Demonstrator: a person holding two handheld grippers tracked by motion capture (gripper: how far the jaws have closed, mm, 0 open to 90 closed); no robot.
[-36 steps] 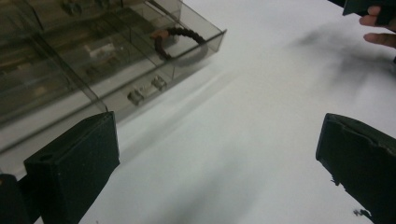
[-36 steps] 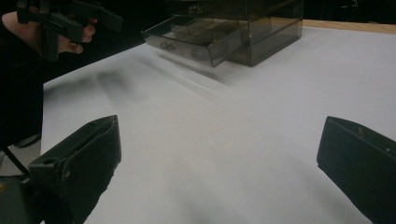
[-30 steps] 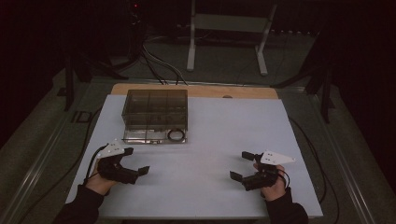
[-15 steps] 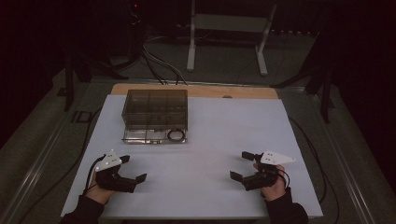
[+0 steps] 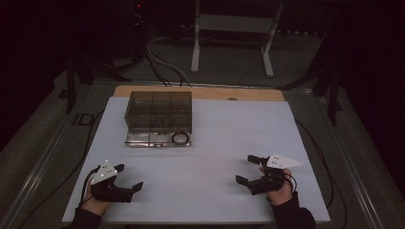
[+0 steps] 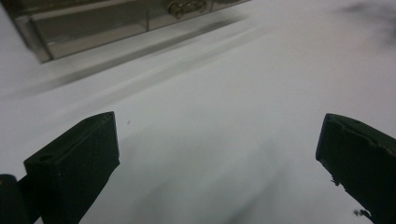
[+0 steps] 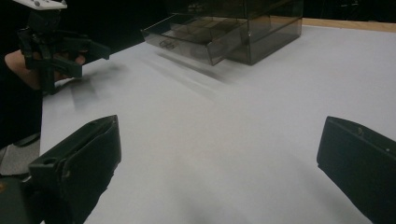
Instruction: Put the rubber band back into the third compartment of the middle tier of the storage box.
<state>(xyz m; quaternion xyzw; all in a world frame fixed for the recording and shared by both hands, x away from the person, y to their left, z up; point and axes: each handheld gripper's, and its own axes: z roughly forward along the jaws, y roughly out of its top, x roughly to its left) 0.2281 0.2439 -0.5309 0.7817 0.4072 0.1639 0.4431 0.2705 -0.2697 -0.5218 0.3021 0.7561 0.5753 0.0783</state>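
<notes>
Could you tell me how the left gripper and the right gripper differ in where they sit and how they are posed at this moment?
The left gripper sits at the near left corner of the white table, nearer the smoky drawer box; the right gripper sits at the near right, farther from it. The left gripper's jaws point right and slightly away from the person; the right gripper's jaws point left. Both are open, empty, and held low over the table.

We see the smoky clear plastic drawer box (image 5: pixel 158 110) at the far left of the white tabletop (image 5: pixel 229 133), its bottom drawer (image 5: pixel 157 139) pulled out toward us. A black ring (image 5: pixel 180 138) lies in that drawer's right end. Near the front edge, the left gripper (image 5: pixel 128 177) sits left and the right gripper (image 5: pixel 247 170) right, well apart.
</notes>
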